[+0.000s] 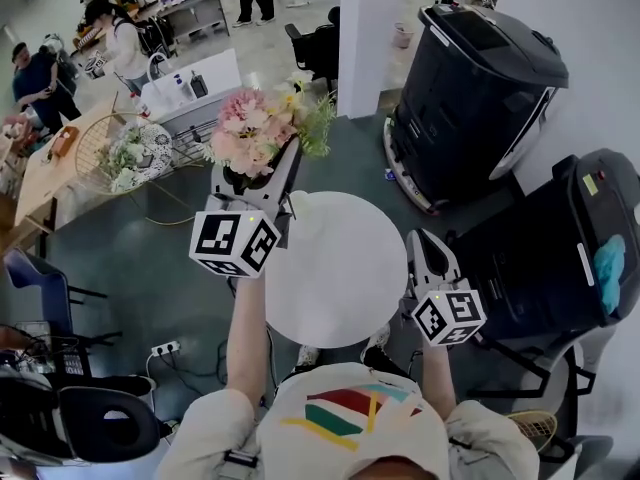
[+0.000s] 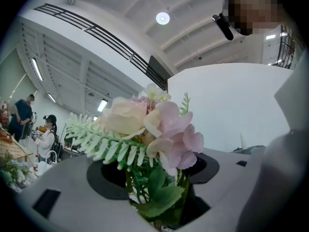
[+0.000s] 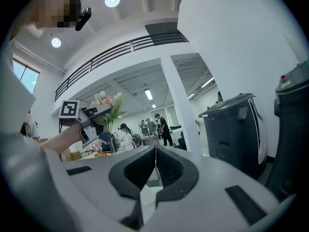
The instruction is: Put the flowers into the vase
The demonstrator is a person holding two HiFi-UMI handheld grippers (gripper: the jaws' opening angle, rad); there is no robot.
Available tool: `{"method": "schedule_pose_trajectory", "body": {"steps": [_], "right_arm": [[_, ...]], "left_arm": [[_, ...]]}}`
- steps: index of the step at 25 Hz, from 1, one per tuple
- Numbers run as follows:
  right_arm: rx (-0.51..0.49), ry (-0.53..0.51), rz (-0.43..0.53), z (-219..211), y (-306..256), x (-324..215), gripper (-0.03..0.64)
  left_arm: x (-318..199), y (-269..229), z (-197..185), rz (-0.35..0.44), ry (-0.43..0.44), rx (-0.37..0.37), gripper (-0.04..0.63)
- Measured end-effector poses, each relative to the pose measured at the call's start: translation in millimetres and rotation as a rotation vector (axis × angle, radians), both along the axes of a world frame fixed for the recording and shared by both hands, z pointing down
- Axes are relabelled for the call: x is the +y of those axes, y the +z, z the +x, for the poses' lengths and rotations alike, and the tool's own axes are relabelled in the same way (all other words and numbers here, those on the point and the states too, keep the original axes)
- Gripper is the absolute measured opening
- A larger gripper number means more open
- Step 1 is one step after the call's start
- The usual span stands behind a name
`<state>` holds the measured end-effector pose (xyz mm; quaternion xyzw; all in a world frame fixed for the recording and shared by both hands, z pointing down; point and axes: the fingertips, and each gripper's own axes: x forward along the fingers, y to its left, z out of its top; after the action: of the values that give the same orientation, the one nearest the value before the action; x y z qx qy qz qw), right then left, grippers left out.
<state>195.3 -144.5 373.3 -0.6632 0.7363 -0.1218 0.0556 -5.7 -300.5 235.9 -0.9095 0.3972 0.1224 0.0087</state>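
A bunch of flowers [image 1: 262, 128], pink and cream with green fern leaves, is held up over the floor beyond the round white table [image 1: 340, 298]. My left gripper [image 1: 262, 180] is shut on its stems. In the left gripper view the blooms [image 2: 149, 124] fill the middle, and the green stems run down between the jaws of the left gripper [image 2: 159, 180]. My right gripper [image 1: 425, 243] hovers at the table's right edge, pointing level, shut with nothing in it; its jaws meet in a thin line [image 3: 155, 151]. The right gripper view shows the flowers [image 3: 108, 103] at its left. No vase shows in any view.
Two large black machines [image 1: 480, 88] [image 1: 560, 258] stand to the right, beside a white column [image 1: 368, 28]. At upper left are tables with people [image 1: 120, 43] and a wire basket of flowers [image 1: 115, 153]. A blue chair [image 1: 40, 278] stands at the left.
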Motion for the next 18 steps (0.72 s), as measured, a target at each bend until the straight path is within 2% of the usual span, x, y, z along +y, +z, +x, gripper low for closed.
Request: {"method": "schedule_pose_trajectory", "body": {"steps": [8, 18], "right_arm": [[-0.001, 0.004, -0.011, 5, 6, -4, 0.014], [-0.002, 0.005, -0.033, 10, 16, -10, 0.014]], "left_arm": [[-5, -6, 9, 0.034, 0.009, 0.001, 0.316], [-18, -1, 13, 0.04, 0.003, 0.011, 0.314]]}}
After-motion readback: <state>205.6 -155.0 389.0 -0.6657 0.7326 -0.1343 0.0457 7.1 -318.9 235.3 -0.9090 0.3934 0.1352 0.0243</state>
